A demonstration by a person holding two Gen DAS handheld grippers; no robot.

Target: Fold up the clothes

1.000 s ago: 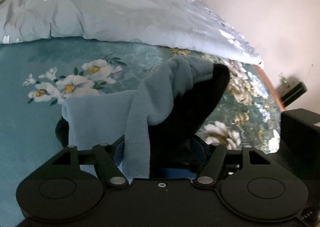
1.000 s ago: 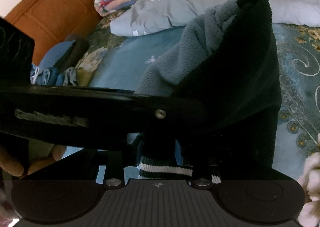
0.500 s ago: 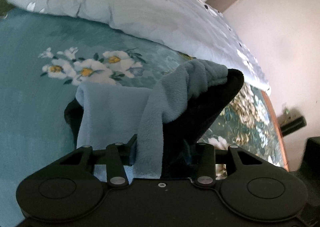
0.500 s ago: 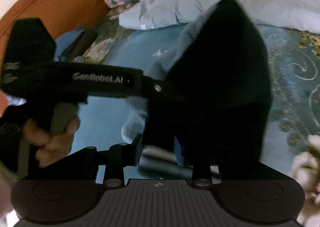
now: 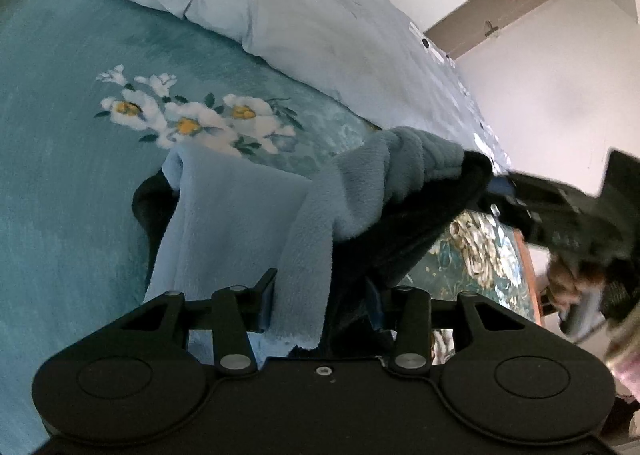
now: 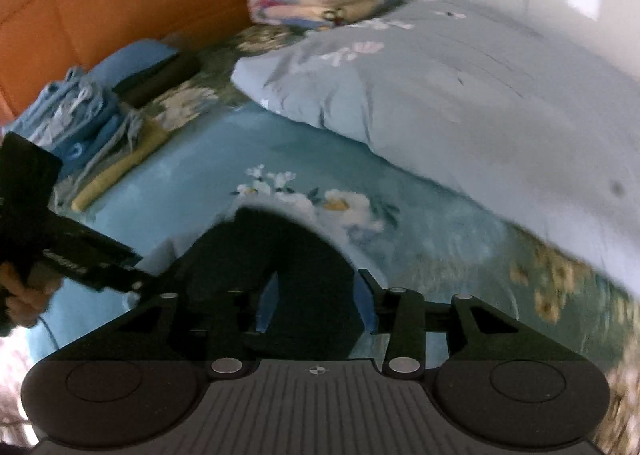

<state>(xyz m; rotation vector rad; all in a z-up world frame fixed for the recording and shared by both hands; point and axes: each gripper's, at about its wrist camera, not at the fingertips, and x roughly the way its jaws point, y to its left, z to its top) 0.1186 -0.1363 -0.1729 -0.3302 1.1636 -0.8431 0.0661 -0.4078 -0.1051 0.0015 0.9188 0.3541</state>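
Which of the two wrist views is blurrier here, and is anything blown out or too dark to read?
Right wrist view: motion-smeared throughout, the quilt and bedsheet flowers soft, the wall overexposed; the black garment shows no detail. Left wrist view: mostly sharp, fleece texture readable; only the other tool at the right edge is blurred; strong fisheye bending.

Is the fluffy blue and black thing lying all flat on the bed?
No, the fleece garment is bunched up and lifted off the bedspread, pinched in the left gripper.
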